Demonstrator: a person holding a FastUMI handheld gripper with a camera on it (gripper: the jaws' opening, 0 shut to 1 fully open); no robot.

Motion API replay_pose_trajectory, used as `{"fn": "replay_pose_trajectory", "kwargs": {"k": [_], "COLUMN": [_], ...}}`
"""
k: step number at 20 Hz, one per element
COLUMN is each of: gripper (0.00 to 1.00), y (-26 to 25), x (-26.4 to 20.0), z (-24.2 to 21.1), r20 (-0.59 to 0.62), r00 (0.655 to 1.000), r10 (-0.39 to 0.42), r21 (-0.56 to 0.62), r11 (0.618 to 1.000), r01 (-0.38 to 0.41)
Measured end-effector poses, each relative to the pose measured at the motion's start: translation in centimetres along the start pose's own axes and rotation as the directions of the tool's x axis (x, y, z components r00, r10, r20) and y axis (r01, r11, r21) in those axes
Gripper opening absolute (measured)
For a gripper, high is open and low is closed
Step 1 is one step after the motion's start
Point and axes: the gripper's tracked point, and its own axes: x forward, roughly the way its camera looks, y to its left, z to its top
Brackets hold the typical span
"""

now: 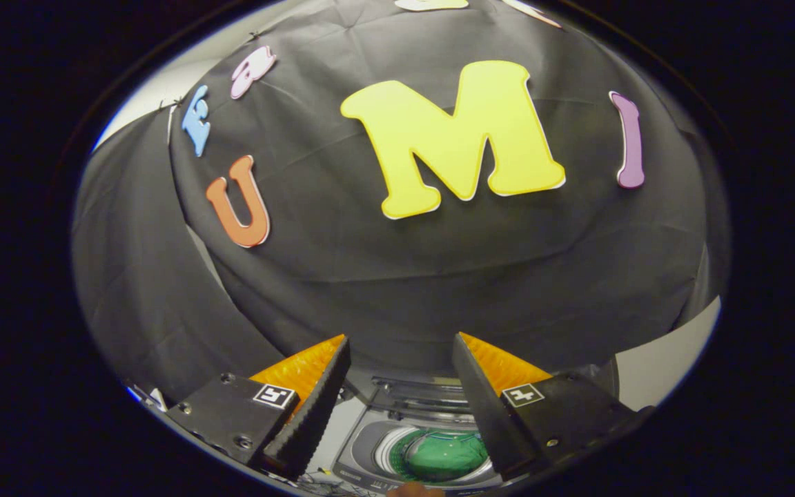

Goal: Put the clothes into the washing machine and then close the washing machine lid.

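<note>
My gripper (401, 342) is held high above the washing machine (370, 452), open, with nothing between its two orange-and-black fingers (308, 386). Far below, between the fingers, the small top-loading machine stands with its round drum open. A green piece of clothing (442, 455) lies inside the drum. The raised clear lid (411, 393) stands at the back of the machine, against the black cloth wall.
The black cloth wall (397, 276) rises close behind the machine. A pale grey strip of surface (666, 359) shows to the right of the right finger. Some small cables or odds lie below the left finger (152, 397).
</note>
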Motion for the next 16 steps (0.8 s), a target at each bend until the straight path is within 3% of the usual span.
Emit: {"fn": "replay_pose_trajectory", "kwargs": {"k": [6,10,16], "gripper": [0.94,0.95,0.95], "y": [-3.5,-6.7,-8.0], "x": [7.4,11.1,12.7], "z": [-2.4,-3.5,-5.9], "r20": [-0.055,-0.06,-0.076], "r00": [0.995,0.977,0.956], "r10": [-0.084,-0.206,-0.282], "r21": [0.072,-0.013,-0.049], "r11": [0.994,0.979,0.959], "r01": [0.088,0.205,0.279]}}
